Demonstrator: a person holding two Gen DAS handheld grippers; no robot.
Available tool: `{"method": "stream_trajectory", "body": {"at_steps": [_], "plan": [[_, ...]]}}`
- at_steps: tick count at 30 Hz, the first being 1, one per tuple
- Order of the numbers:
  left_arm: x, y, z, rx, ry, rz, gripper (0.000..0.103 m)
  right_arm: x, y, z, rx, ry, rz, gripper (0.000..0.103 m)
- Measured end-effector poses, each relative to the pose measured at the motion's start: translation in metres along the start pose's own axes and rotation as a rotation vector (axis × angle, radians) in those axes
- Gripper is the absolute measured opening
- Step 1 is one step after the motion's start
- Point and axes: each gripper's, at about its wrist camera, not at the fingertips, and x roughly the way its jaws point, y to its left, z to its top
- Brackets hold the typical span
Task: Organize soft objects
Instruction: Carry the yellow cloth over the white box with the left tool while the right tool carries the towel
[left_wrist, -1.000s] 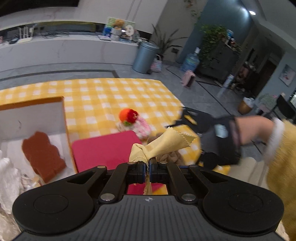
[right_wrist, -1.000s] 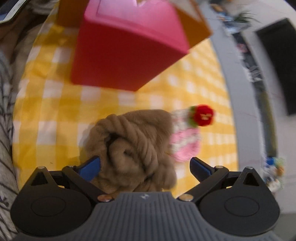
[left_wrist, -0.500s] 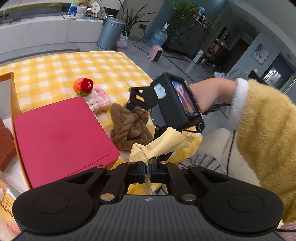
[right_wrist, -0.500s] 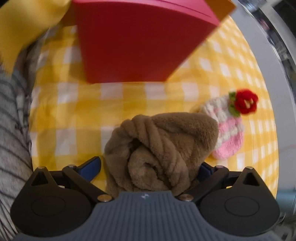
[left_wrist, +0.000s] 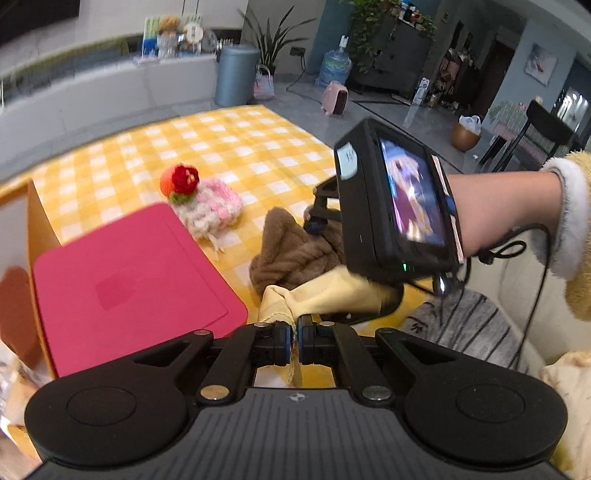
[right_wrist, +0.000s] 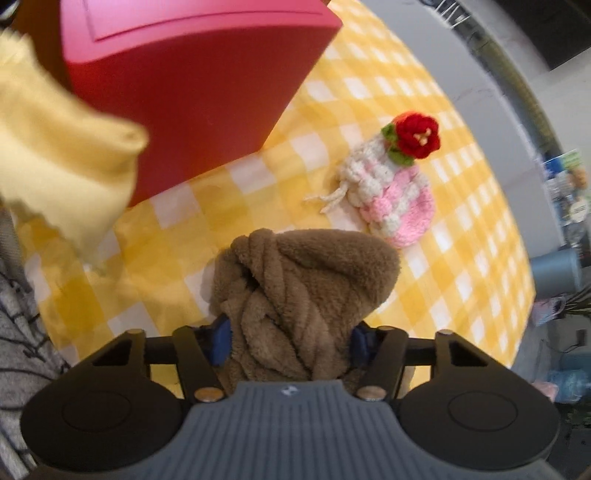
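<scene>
Open box (left_wrist: 38, 229): far left in the left wrist view; orange wall, with a brown item just inside at the frame edge.
Red box (left_wrist: 125, 280): just right of the open box, on the yellow checked cloth (left_wrist: 236, 147); lid shut.
Left gripper (left_wrist: 294, 341): fingers pressed together on a corner of the yellow cloth piece (left_wrist: 325, 295), which hangs forward, near the red box's near right corner.
Knitted pouch (left_wrist: 205, 205): pink and white with a red flower; lies on the checked cloth beyond the red box, untouched, just beside the brown item.
Brown plush bundle (right_wrist: 295, 291): task item; sits on the checked cloth, right of the red box and near the table's near edge.
Right gripper (right_wrist: 290, 338): fingers closed in against both sides of the bundle.
Change: one second ago these fingers stood wide apart with the bundle loose between them; they have since narrowed until both blue pads (right_wrist: 219, 338) press into the plush.
Meaning: judged, the grasp is made; lift and transfer to the open box can follow.
Risk: soft pile compresses, so the grip may slip on lift.
</scene>
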Motion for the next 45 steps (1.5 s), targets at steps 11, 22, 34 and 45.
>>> {"method": "stream_trajectory", "body": {"at_steps": [11, 22, 34, 45], "plan": [[-0.020, -0.002, 0.004, 0.004, -0.056, 0.032, 0.004, -0.056, -0.013, -0.004, 0.220, -0.112, -0.168, 0.056], [-0.039, 0.000, 0.036, -0.002, -0.134, 0.068, 0.004, -0.119, -0.068, 0.025, 0.566, -0.127, -0.237, 0.056], [-0.040, 0.099, 0.128, -0.228, -0.089, 0.117, 0.004, -0.134, -0.134, 0.122, 0.646, -0.302, -0.435, 0.056], [-0.115, 0.195, 0.106, -0.422, -0.185, 0.305, 0.003, -0.137, -0.117, 0.218, 0.853, -0.539, -0.099, 0.056]]}}
